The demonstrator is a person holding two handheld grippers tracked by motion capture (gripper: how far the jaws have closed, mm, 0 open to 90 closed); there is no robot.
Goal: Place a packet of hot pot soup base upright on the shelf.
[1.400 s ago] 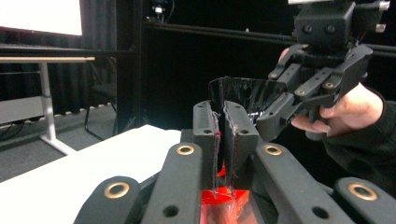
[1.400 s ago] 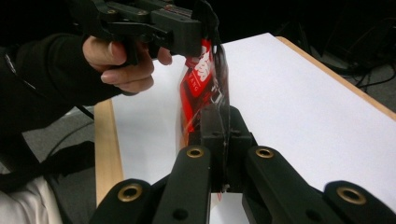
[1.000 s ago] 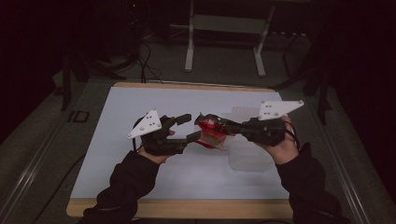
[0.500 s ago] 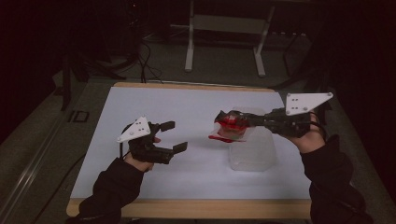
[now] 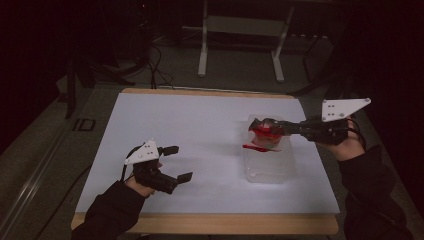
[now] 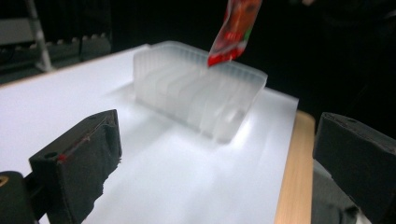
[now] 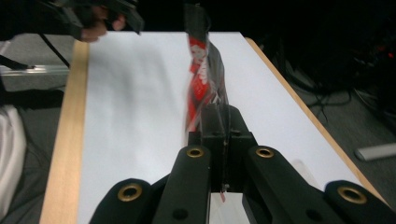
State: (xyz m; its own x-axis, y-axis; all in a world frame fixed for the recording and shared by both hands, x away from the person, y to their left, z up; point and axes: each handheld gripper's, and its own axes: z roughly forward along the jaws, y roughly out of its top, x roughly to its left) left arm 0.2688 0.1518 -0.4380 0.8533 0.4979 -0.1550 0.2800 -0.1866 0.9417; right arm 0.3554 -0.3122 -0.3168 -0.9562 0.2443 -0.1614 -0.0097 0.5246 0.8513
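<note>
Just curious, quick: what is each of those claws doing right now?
Left gripper: open, holding nothing; its jaws have just been opening.
Right gripper: shut on a red packet above the clear box.

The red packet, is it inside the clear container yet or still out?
Still out. The right gripper holds the red packet above the clear container, its lower tip at the rim.

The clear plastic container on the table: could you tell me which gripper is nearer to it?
Right. The right gripper holds the red packet over the container; the left gripper stands open well away.
</note>
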